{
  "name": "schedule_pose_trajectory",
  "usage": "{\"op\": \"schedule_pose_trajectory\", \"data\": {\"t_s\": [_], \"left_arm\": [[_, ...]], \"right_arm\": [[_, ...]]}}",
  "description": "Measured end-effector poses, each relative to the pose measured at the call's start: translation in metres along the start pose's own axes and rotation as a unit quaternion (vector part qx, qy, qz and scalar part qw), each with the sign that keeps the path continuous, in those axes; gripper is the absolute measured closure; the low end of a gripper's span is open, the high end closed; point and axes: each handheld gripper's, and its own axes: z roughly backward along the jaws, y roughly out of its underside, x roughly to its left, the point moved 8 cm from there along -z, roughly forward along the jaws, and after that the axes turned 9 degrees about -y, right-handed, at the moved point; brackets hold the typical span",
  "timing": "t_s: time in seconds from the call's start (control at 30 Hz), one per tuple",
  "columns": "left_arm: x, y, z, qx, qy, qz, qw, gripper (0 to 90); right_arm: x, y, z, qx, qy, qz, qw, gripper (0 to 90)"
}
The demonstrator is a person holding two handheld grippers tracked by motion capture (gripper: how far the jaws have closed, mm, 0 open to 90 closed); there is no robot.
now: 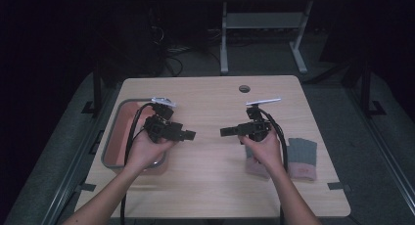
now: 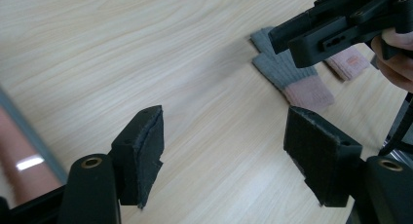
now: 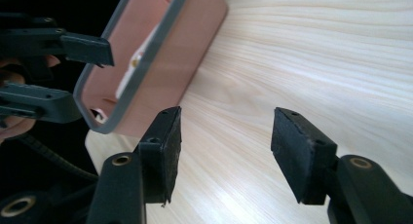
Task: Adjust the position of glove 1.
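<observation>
2 tongs, left (image 1: 192, 135) and right (image 1: 224, 132), agape and empty; sock (image 1: 301, 158) label illegible.

No text can be read; the pink glove cuff (image 2: 351, 62) bears a small label, perhaps lettered

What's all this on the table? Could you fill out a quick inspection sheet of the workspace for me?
Surface: light wooden table with a round hole near its far edge.
Job's things: grey and pink gloves at the right edge; pink tray with a grey rim at the left.
Clutter: nothing seen.
Grippers: left hand-held gripper and right hand-held gripper are held above the table, tips facing each other, both open, with nothing between the jaws.
Cables: a black cable trails from each gripper back along the arms.
Surroundings: dark room; the white legs of another table stand behind.
</observation>
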Motion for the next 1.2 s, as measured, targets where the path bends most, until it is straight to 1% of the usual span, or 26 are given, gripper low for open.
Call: {"op": "schedule_pose_trajectory", "data": {"t_s": [0.07,0.1,0.13,0.17,0.23,0.27,0.33,0.4,0.47,0.57,0.6,0.63,0.67,0.7,0.77,0.8,0.83,0.87,0.9,0.93,0.97,1.0,1.03,1.07,1.2], "left_arm": [[-0.001,-0.001,-0.002,0.001,0.000,-0.002,1.0000,28.9],[-0.003,-0.001,-0.003,0.002,0.004,-0.004,1.0000,28.6],[-0.005,-0.002,-0.005,0.002,0.006,-0.005,1.0000,28.6],[-0.007,-0.003,-0.007,0.001,0.006,-0.005,1.0000,28.0],[-0.011,-0.004,-0.010,0.002,0.011,-0.005,0.9999,27.8],[-0.012,-0.004,-0.011,0.001,0.011,-0.006,0.9999,27.5],[-0.015,-0.005,-0.014,0.004,0.014,-0.009,0.9999,27.2],[-0.019,-0.006,-0.017,0.004,0.016,-0.011,0.9998,26.8],[-0.022,-0.007,-0.019,0.004,0.018,-0.012,0.9998,26.7],[-0.028,-0.008,-0.023,0.004,0.022,-0.013,0.9997,26.1],[-0.030,-0.009,-0.024,0.004,0.024,-0.016,0.9996,26.1],[-0.031,-0.009,-0.025,0.004,0.024,-0.019,0.9995,26.1],[-0.034,-0.010,-0.026,0.001,0.026,-0.014,0.9996,25.9],[-0.036,-0.010,-0.027,0.002,0.027,-0.018,0.9995,25.7],[-0.038,-0.010,-0.028,0.001,0.028,-0.018,0.9994,25.6],[-0.040,-0.010,-0.029,0.003,0.030,-0.021,0.9993,25.4],[-0.042,-0.011,-0.031,0.002,0.031,-0.020,0.9993,25.3],[-0.043,-0.011,-0.032,0.003,0.032,-0.025,0.9992,25.3],[-0.045,-0.011,-0.033,0.002,0.032,-0.022,0.9992,25.3],[-0.048,-0.012,-0.035,0.001,0.035,-0.026,0.9991,25.2],[-0.048,-0.012,-0.035,0.001,0.035,-0.026,0.9991,25.1],[-0.052,-0.012,-0.037,-0.001,0.038,-0.026,0.9989,25.1],[-0.052,-0.012,-0.037,-0.001,0.038,-0.026,0.9989,25.0],[-0.053,-0.012,-0.038,0.000,0.039,-0.027,0.9989,25.0],[-0.060,-0.013,-0.042,0.001,0.043,-0.031,0.9986,24.5]], "right_arm": [[-0.001,0.001,0.002,-0.002,0.000,-0.002,1.0000,44.2],[-0.004,0.003,0.006,-0.007,0.000,-0.007,1.0000,44.0],[-0.004,0.003,0.006,-0.007,0.000,-0.007,1.0000,44.0],[-0.008,0.005,0.011,-0.010,0.002,-0.011,0.9999,43.7],[-0.010,0.006,0.013,-0.011,0.003,-0.012,0.9999,43.6],[-0.013,0.007,0.017,-0.015,0.005,-0.016,0.9997,43.5],[-0.015,0.008,0.019,-0.017,0.005,-0.018,0.9997,43.3],[-0.020,0.010,0.026,-0.020,0.010,-0.021,0.9995,42.7],[-0.020,0.011,0.028,-0.019,0.011,-0.022,0.9995,42.7],[-0.023,0.012,0.034,-0.028,0.012,-0.020,0.9993,42.0],[-0.024,0.013,0.036,-0.028,0.014,-0.020,0.9993,41.8],[-0.025,0.014,0.038,-0.029,0.018,-0.014,0.9993,41.6],[-0.027,0.016,0.039,-0.027,0.022,-0.014,0.9993,41.5],[-0.030,0.019,0.043,-0.026,0.028,-0.016,0.9991,41.4],[-0.031,0.020,0.045,-0.025,0.029,-0.016,0.9991,41.4],[-0.033,0.022,0.047,-0.027,0.031,-0.021,0.9990,41.4],[-0.035,0.023,0.049,-0.028,0.033,-0.020,0.9989,41.4],[-0.040,0.027,0.055,-0.026,0.040,-0.023,0.9986,40.8],[-0.041,0.028,0.057,-0.027,0.040,-0.025,0.9985,40.8],[-0.043,0.028,0.060,-0.030,0.041,-0.026,0.9984,40.9],[-0.043,0.028,0.060,-0.030,0.041,-0.026,0.9984,40.9],[-0.045,0.029,0.063,-0.032,0.044,-0.025,0.9982,40.8],[-0.045,0.029,0.063,-0.032,0.044,-0.025,0.9982,40.8],[-0.049,0.032,0.069,-0.034,0.049,-0.027,0.9978,40.8],[-0.055,0.036,0.081,-0.040,0.060,-0.030,0.9970,40.8]]}}
